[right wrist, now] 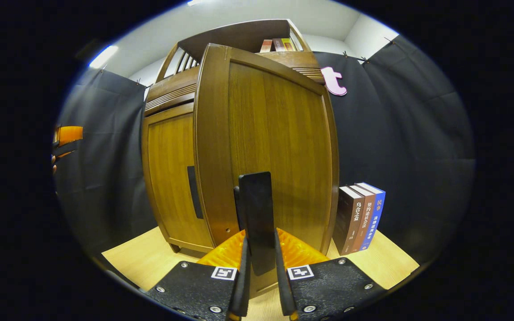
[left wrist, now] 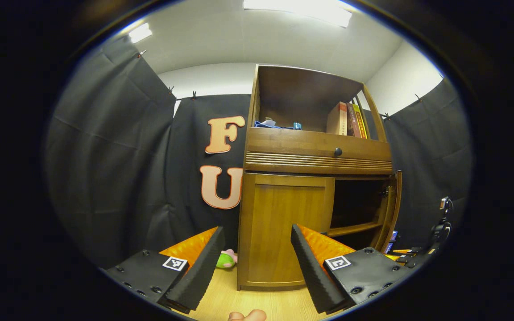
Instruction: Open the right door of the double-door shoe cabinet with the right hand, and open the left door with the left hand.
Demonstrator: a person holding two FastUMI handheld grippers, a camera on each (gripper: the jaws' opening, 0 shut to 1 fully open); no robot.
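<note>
The right tool (right wrist: 259, 267) pinches the upright black handle (right wrist: 255, 218) of the right door (right wrist: 275, 147), already swung open. The left tool (left wrist: 254, 263) hangs spread, facing the closed left door (left wrist: 286, 227) straight ahead, near it, not touching.

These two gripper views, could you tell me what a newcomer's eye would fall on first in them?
In the right gripper view, the open right door looms close, its dark handle pinched by the right tool. In the left gripper view, the left tool gapes wide before the closed left door, apart from it.
</note>
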